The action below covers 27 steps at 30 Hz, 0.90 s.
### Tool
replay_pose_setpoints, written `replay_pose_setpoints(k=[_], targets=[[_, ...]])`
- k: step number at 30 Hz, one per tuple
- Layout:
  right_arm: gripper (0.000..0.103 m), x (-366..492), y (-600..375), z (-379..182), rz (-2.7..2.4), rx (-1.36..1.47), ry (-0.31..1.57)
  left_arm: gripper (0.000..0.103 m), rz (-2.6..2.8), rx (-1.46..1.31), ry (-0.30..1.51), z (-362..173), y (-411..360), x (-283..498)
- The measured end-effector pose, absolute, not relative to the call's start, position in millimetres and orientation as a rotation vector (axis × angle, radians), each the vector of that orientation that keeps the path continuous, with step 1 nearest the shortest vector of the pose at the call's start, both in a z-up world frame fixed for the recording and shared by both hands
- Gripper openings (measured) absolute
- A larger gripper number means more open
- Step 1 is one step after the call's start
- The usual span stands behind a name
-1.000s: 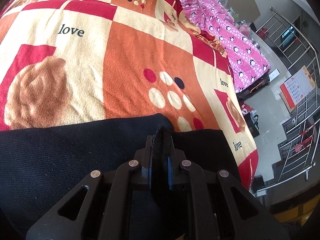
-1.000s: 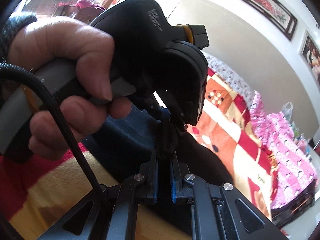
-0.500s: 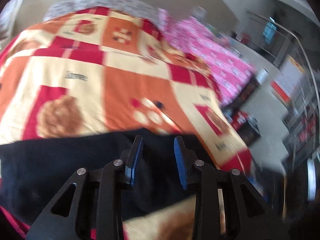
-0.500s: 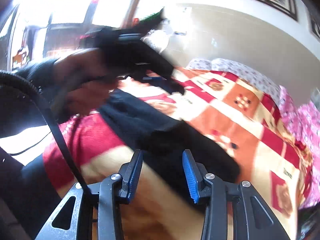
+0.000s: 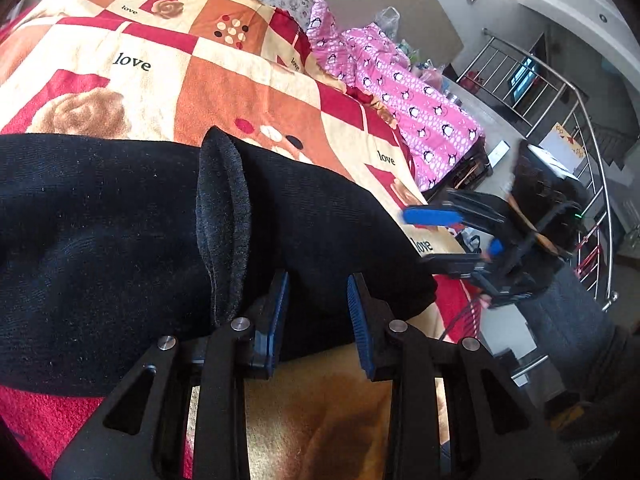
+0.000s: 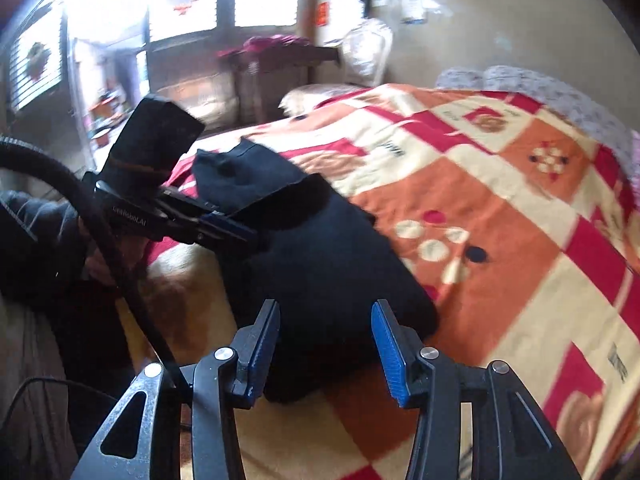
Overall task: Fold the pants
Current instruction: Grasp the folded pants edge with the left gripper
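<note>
Released since the earlier frame, the folded black pants (image 5: 120,240) are left on the near edge of the checked blanket (image 5: 248,92). The left gripper (image 5: 316,312) is parted and empty; the right gripper (image 6: 324,344) is opening, empty. A railing (image 5: 560,92) is seen far right.

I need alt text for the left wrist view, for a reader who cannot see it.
Black pants lie folded on a checked orange and red blanket. The left gripper hangs open over their near edge. The right gripper hovers open beyond the bed's corner.
</note>
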State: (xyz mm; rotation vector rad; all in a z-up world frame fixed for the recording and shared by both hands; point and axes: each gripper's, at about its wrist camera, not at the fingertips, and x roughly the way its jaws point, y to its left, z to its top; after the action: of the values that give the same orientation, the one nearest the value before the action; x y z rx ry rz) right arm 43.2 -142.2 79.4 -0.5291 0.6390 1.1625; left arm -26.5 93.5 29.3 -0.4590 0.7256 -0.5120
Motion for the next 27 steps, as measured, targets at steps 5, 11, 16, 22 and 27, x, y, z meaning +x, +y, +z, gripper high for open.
replay_pose_setpoints(k=[5, 11, 16, 22, 27], targets=[[0.054, 68, -123, 44, 1.207, -0.582, 0.764, 0.029, -0.553, -0.542, 0.724, 28, 103, -21], [0.054, 66, -129, 39, 1.193, -0.517, 0.762, 0.029, -0.561, -0.588, 0.698, 33, 112, -23], [0.054, 59, -127, 59, 1.169, -0.559, 0.694, 0.029, -0.525, -0.656, 0.64, 35, 130, -30], [0.06, 95, -118, 38, 1.119, -0.484, 0.827, 0.029, -0.498, -0.659, 0.664, 31, 130, -25], [0.06, 93, -99, 54, 1.087, -0.576, 0.888, 0.029, -0.494, -0.65, 0.666, 30, 130, -25]])
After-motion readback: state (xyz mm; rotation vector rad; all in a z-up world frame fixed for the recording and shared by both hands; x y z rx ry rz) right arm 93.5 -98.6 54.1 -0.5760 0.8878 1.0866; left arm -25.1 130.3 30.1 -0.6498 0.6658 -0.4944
